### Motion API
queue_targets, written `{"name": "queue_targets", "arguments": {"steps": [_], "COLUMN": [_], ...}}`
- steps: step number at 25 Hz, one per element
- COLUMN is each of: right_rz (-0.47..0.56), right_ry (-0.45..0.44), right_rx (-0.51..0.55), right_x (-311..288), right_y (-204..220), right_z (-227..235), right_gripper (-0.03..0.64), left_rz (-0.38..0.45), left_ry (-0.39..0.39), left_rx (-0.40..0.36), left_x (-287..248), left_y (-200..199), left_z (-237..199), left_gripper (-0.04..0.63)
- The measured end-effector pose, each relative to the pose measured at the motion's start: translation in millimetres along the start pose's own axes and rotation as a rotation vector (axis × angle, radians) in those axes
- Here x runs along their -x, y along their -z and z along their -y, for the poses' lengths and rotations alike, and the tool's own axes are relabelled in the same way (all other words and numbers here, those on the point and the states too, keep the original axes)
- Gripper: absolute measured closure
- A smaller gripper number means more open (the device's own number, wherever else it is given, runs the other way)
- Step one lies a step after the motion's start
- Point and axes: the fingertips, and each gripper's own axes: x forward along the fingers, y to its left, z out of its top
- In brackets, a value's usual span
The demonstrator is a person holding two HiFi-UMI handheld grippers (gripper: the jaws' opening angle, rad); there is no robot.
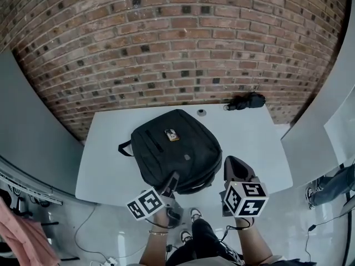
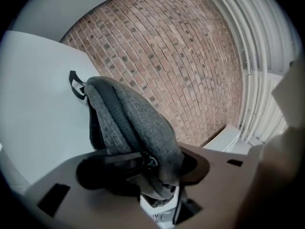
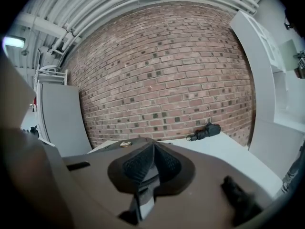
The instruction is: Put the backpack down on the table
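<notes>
Nearest you, your left tongs (image 1: pixel 169 185) sit at the near edge of the backpack (image 1: pixel 175 148). Their pads stand apart, released, with a grey strap (image 2: pixel 138 128) draped between them. Your right tongs (image 1: pixel 235 168) hover just beside the pack's right side, clenched on nothing.

The backpack lies flat on the tabletop (image 1: pixel 105 170), toward your edge. Its front panel faces up and shows a small patch (image 1: pixel 172 134). Its loop (image 1: pixel 125 148) sticks out to your left, so the top points that way. From above the pack looks nearly as deep as wide, so its long axis is unclear.

Farther off, a black bundle (image 1: pixel 247 101) rests at the tabletop's far right, against the brick wall (image 1: pixel 177 37).
</notes>
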Motion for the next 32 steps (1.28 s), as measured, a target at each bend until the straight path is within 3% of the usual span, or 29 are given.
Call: {"name": "queue_targets", "arguments": {"steps": [22, 32], "right_rz": [-0.114, -0.139], "right_ry": [-0.012, -0.031], "right_rx": [-0.014, -0.02], "right_x": [-15.0, -28.0], "right_y": [74.3, 91.9], "right_z": [-13.0, -18.9], "right_gripper": [0.586, 0.586], "left_rz": [-0.083, -0.109], "left_ry": [-0.115, -0.114], "left_rx": [0.071, 0.106], "left_x": [22.3, 23.1], "left_y": [63.9, 79.4], "left_z": [-90.0, -106.9], "left_gripper": [0.365, 0.341]}}
